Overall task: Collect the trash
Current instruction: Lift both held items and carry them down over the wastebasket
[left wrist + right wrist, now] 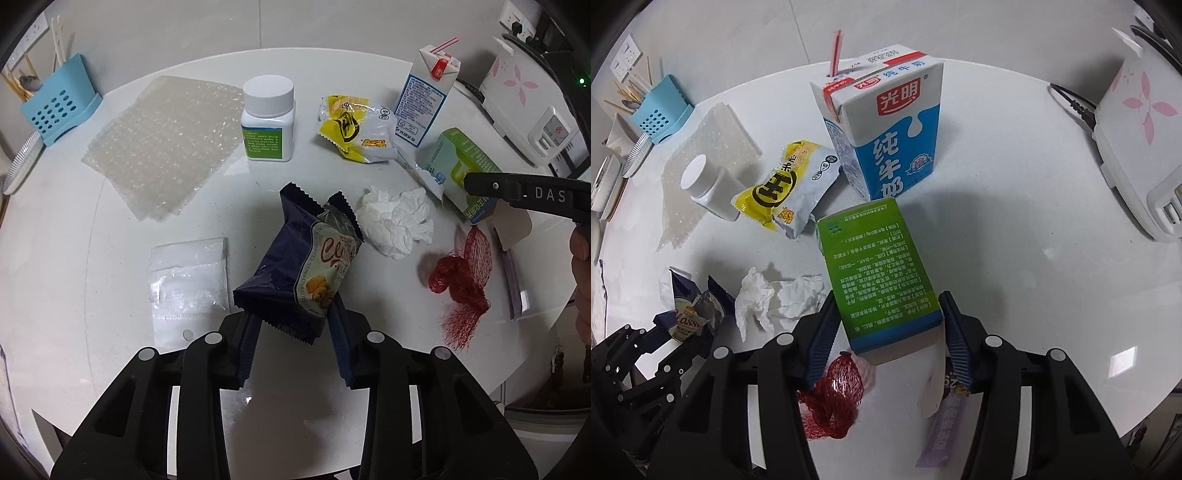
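Observation:
A dark blue cookie wrapper (295, 266) stands tilted between the fingers of my left gripper (295, 332), whose pads press on its lower end. My right gripper (890, 325) is shut on a green cardboard box (875, 273), held by its near end with the open flap hanging below. In the left wrist view one of its fingers (491, 186) lies across that box (458, 162). Loose on the white table (92, 258) lie a crumpled tissue (397, 221), a red mesh net (461, 280), a yellow snack wrapper (354, 129) and a clear plastic bag (188, 284).
A milk carton (894, 140) with a straw stands behind the green box. A white pill bottle (267, 118) and bubble wrap (162, 144) are at the back left, by a blue utensil holder (59, 110). A purple stick packet (942, 435) lies under my right gripper. A white appliance (1137, 147) fills the right edge.

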Available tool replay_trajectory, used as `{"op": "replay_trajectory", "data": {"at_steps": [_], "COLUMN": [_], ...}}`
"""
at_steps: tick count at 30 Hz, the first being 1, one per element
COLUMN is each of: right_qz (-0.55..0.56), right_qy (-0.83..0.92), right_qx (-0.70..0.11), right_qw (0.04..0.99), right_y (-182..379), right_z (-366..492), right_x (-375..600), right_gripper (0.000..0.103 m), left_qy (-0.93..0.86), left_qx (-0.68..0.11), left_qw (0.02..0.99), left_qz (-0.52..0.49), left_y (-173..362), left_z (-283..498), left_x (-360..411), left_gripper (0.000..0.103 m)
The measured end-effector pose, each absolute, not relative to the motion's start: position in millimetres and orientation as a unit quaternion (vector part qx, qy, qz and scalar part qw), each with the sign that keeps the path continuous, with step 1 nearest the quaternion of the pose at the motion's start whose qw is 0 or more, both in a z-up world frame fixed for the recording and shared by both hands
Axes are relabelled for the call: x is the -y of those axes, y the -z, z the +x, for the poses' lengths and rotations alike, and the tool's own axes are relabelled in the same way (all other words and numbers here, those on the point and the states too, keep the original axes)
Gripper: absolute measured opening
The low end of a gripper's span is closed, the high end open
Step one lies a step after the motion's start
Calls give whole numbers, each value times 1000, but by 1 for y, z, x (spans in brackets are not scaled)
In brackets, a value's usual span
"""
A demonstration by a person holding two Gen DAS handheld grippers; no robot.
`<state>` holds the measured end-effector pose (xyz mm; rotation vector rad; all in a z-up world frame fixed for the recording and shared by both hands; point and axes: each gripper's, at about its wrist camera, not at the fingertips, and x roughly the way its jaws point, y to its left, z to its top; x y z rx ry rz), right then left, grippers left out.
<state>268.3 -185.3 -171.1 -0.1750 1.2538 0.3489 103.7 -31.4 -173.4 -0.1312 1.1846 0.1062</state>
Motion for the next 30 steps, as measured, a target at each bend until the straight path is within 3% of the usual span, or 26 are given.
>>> {"op": "replay_trajectory", "data": {"at_steps": [30], "right_qz": [-71], "right_qy": [-205], "right_qx": [-527], "right_qw": [822], "right_y": [112], "right_z": [218], "right_x": [226], "right_gripper": [51], "left_qy": [-107], "left_qx": [-502], "left_qw": [851], "left_qz": [-109], "left_y": [120], "left_z": [54], "left_x": [56], "left_gripper": [30]}}
